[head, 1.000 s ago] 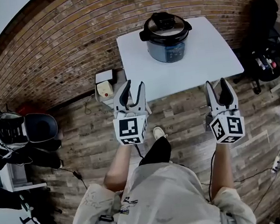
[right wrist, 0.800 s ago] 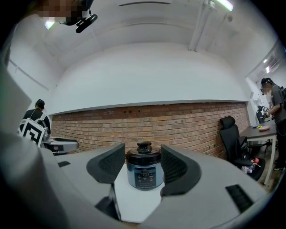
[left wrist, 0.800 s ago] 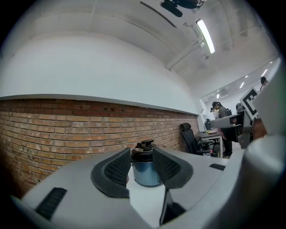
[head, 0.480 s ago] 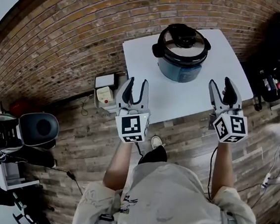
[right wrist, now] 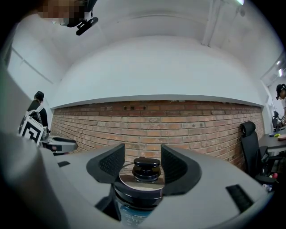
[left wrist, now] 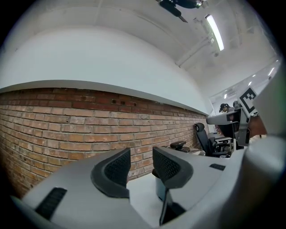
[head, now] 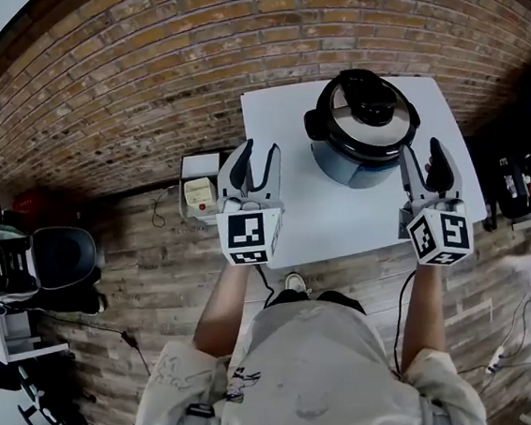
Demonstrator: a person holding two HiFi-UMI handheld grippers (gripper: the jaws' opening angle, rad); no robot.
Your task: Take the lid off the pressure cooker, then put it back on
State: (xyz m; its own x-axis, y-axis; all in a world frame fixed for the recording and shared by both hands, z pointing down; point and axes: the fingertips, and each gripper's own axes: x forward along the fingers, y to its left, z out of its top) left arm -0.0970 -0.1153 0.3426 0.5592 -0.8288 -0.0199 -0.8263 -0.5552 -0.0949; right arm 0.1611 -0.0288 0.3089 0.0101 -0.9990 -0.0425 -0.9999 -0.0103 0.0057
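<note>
The pressure cooker (head: 362,129) stands on the white table (head: 314,221) with its silver and black lid (head: 369,116) on. In the head view my left gripper (head: 258,157) hangs over the table's left edge, open and empty, well left of the cooker. My right gripper (head: 424,154) is just right of and in front of the cooker, open, not touching it. In the right gripper view the lid's black knob (right wrist: 146,169) shows ahead between the open jaws of the right gripper (right wrist: 142,161). The left gripper (left wrist: 140,166) faces the brick wall, with the cooker (left wrist: 160,190) partly hidden behind its right jaw.
A small white box (head: 200,180) sits on the floor left of the table. A black office chair (head: 63,258) stands far left, dark gear (head: 519,180) at the right. The brick wall (head: 139,88) runs behind the table. A person (right wrist: 35,106) stands far left in the right gripper view.
Both grippers have travelled forward from over the floor to the table. The cooker now sits much closer, between and just ahead of them. Jaws stay as open as before.
</note>
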